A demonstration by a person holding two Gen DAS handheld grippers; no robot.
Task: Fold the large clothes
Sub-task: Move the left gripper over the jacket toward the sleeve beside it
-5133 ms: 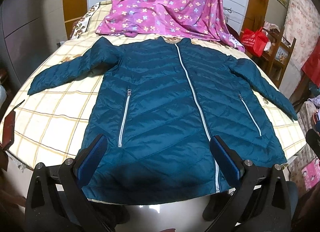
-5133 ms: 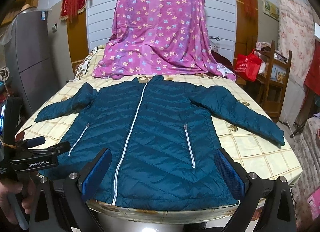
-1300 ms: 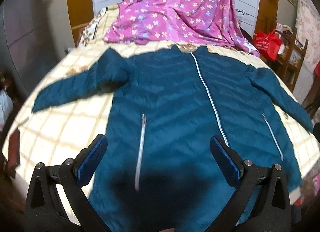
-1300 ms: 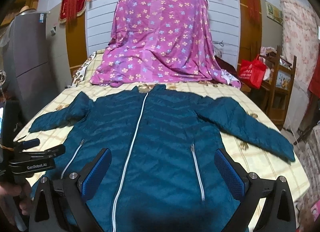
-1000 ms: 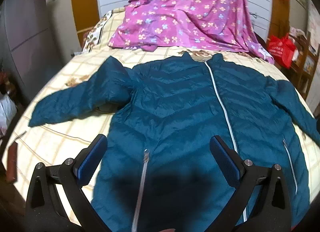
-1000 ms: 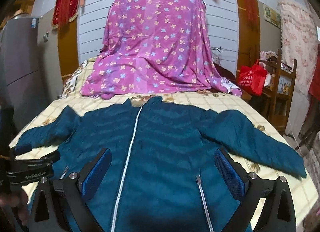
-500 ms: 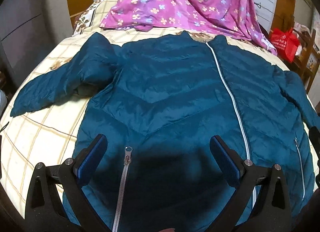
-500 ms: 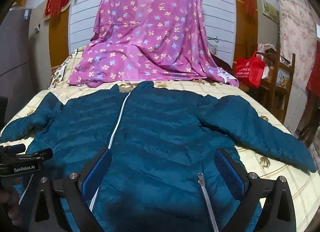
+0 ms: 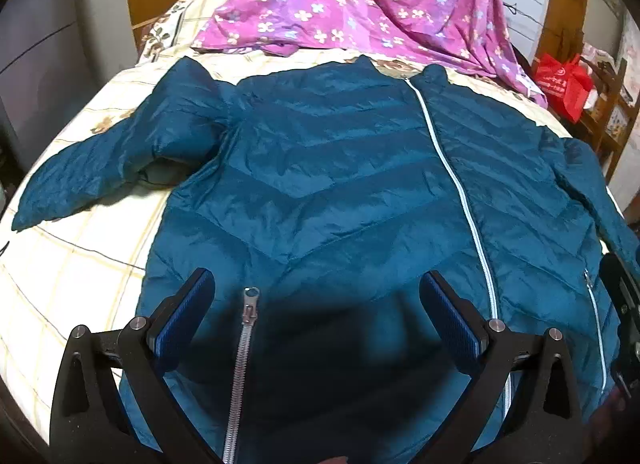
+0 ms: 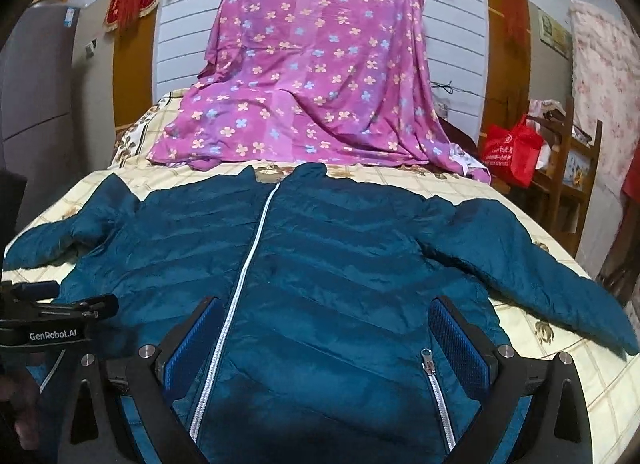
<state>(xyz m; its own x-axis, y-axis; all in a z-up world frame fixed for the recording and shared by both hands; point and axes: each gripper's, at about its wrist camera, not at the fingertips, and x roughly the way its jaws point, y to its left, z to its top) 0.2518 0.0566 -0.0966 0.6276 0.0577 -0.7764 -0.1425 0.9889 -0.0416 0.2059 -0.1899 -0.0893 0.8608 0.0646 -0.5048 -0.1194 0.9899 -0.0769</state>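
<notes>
Both pairs of fingers stood spread wide, empty, over the near half of the teal jacket, which lay flat, hem near, collar far, left gripper nearer the left sleeve, right gripper nearer the right sleeve.

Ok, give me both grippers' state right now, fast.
Left gripper: open, empty, above the jacket.
Right gripper: open, empty, above the same jacket.
</notes>
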